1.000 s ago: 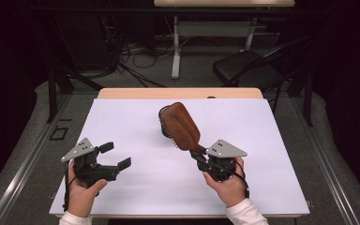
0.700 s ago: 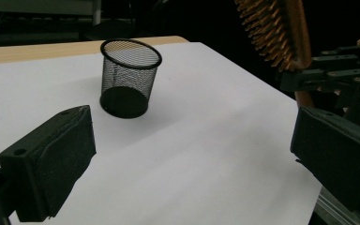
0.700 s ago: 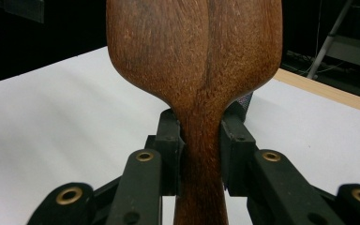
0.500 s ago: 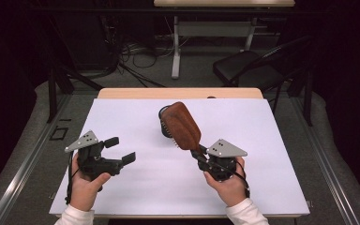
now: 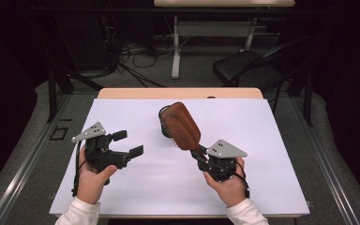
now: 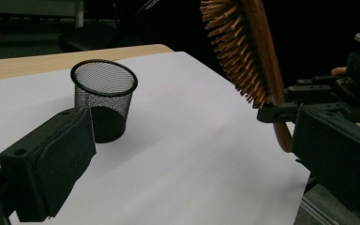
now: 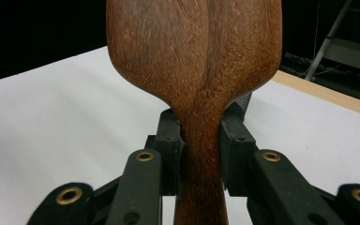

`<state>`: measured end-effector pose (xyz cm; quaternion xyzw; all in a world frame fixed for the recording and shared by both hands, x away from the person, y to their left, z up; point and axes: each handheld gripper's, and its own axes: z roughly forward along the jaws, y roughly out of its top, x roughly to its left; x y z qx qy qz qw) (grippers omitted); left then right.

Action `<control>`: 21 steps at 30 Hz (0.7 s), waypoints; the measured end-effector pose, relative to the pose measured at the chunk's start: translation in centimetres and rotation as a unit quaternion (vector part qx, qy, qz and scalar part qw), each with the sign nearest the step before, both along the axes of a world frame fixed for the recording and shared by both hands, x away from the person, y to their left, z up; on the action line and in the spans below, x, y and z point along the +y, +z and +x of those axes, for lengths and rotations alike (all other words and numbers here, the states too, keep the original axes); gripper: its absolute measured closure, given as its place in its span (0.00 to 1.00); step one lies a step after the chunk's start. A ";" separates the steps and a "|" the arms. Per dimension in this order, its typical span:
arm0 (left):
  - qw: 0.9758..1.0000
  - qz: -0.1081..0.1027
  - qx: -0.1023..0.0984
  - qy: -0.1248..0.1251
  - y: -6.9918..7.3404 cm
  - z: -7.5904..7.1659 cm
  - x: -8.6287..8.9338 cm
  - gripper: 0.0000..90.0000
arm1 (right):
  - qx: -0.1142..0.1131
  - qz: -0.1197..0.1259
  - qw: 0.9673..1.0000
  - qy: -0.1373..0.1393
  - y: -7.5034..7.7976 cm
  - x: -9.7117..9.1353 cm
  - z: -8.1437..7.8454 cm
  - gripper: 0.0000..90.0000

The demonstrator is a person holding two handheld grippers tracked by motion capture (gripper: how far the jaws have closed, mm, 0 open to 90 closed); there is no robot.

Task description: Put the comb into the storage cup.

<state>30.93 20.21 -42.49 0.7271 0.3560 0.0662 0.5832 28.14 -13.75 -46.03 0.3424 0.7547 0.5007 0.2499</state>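
Over the last second the left gripper (image 5: 127, 143) moves up and in from the near left edge of the worktop (image 5: 272, 140), toward the middle, and its jaws stand apart with nothing between them. The right gripper (image 5: 199, 153) hardly shifts: it stays clamped on the narrow neck of the wooden hairbrush (image 5: 182, 125), just below the paddle, as the right gripper view shows with a black jaw pressed on each side of the handle (image 7: 201, 154). The hairbrush is held up off the worktop, tilted away from the person, bristles (image 6: 232, 47) facing down and toward the left side. Its head hangs over, or just in front of, the black mesh cup (image 6: 104, 98) that stands upright near the middle of the white sheet; from above the cup is largely hidden behind the brush. The left gripper's approach suggests a second hand is about to help, either to steady the cup or to take over the hairbrush, so that the brush can go into the cup. The cup looks light and could tip if nudged.
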 end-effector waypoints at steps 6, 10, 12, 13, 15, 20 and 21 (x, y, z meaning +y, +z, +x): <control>1.000 -0.007 0.001 -0.011 0.7 0.3 -0.9 0.00 | -0.002 -0.002 1.000 0.001 0.0 0.1 -0.1 0.80; 1.000 -0.020 0.010 -0.019 1.0 0.6 -1.4 0.00 | -0.005 -0.002 1.000 0.001 0.0 0.1 -0.1 0.80; 0.999 -0.023 0.016 -0.025 1.1 0.7 -1.7 0.02 | -0.005 -0.001 1.000 0.001 0.0 0.1 -0.1 0.80; 0.999 -0.025 0.015 -0.026 1.1 0.7 -1.8 0.06 | -0.005 -0.001 1.000 0.000 0.0 0.1 -0.1 0.80; 0.999 -0.029 0.014 -0.027 1.2 0.7 -2.1 0.13 | -0.005 -0.001 1.000 0.000 -0.1 0.2 -0.1 0.80; 0.999 -0.032 0.021 -0.030 1.4 1.2 -2.9 0.14 | -0.006 -0.002 1.000 0.003 -0.1 0.3 -0.2 0.80; 0.999 -0.034 0.023 -0.030 1.4 1.3 -3.1 0.13 | -0.006 -0.002 1.000 0.003 -0.1 0.3 -0.2 0.80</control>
